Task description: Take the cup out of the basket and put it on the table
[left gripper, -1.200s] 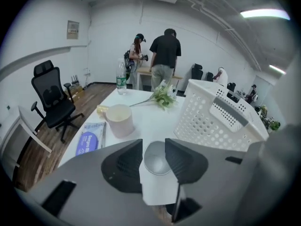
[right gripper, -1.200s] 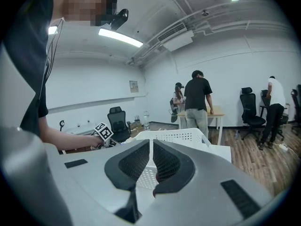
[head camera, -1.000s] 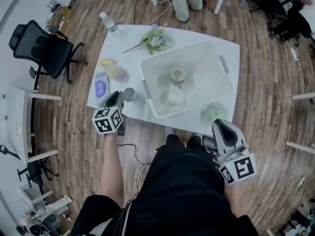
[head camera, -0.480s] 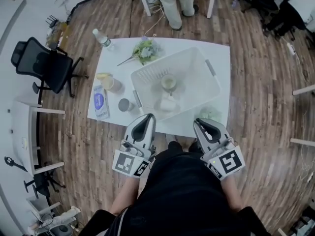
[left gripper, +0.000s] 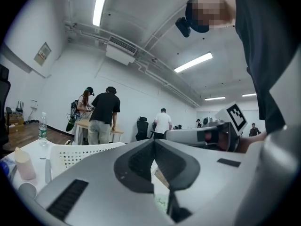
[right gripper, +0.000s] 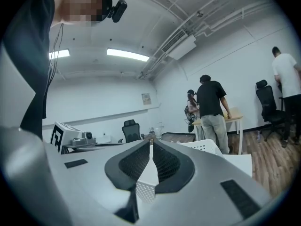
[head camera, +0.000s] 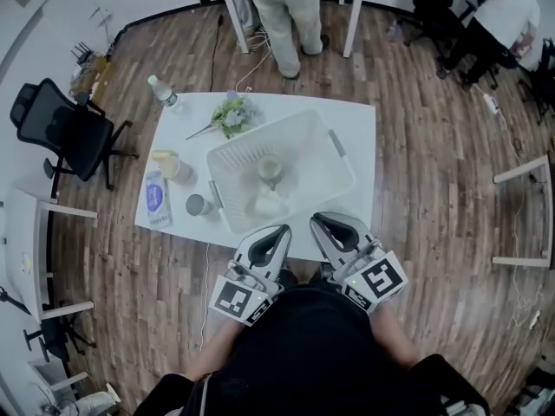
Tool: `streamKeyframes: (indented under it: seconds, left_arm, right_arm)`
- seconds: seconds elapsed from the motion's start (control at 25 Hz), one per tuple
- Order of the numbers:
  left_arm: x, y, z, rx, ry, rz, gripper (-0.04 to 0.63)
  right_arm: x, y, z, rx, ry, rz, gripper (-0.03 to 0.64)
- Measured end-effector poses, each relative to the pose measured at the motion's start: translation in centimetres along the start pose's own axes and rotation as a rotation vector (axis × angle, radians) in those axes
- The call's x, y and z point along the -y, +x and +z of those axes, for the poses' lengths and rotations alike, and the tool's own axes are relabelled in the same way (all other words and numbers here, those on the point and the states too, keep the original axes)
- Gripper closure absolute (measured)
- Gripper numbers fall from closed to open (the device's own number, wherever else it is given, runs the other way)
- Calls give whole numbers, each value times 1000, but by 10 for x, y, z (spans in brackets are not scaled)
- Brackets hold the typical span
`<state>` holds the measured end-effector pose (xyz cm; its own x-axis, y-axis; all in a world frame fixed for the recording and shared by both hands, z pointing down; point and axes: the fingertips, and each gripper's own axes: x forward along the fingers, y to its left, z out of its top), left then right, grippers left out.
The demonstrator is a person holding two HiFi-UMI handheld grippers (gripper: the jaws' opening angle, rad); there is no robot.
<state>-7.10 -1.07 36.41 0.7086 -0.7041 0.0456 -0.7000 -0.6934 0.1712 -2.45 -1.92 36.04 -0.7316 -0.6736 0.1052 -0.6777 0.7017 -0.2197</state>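
Observation:
The white basket [head camera: 334, 156] stands on the white table [head camera: 360, 128]. Inside it are a pale cup [head camera: 270, 170] and a white object [head camera: 267, 203]. A small grey cup [head camera: 198, 204] stands on the table just left of the basket. My left gripper [head camera: 283, 230] and right gripper [head camera: 318, 221] are side by side at the table's near edge, close to my body. Both are shut with nothing between the jaws. In the left gripper view the shut jaws point level past the basket [left gripper: 80, 155], and in the right gripper view the basket [right gripper: 205, 147] lies just beyond the shut tips.
Left of the basket on the table are a yellowish cup [head camera: 166, 163], a blue pack [head camera: 155, 199], a water bottle [head camera: 160, 91] and a flower bunch [head camera: 230, 111]. A black office chair [head camera: 61, 133] stands at the left. A person [head camera: 286, 7] stands at a far desk.
My left gripper has left the grey cup at the table's left front and swung right, in front of my body, beside the right gripper. The grey cup stays on the table.

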Motion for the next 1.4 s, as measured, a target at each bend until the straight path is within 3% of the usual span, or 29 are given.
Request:
streamKeyframes:
  seconds: [0.28,0.6,0.8,0.88,0.96,1.16,1.4]
  left_arm:
    - [-1,17,0,-25,-35,4,586]
    - [-14,20,-5,-123,15,-15,584]
    - [-66,31,-8,-301,208,-63,583]
    - [-85,39,-14,-402,332,-107,569]
    - [-97,45,-25,-512,461,-167,508]
    - [-106,53,-83,-818,761,-429,431]
    - [-112,33,-166,-1160,943,-766,344]
  right_arm:
    - [11,-2,0,-38,-26,-3,586]
    - [15,-12,-8,-83,-36,-5,586]
    - [20,-20,-13,-95,-23,-23,586]
    - [20,-20,-13,-96,-20,-24,586]
    - [18,-18,-12,-96,-16,-25,586]
    - [26,-20,-13,-92,-1,-50,586]
    - [45,-32,-20,-103,33,-119,586]
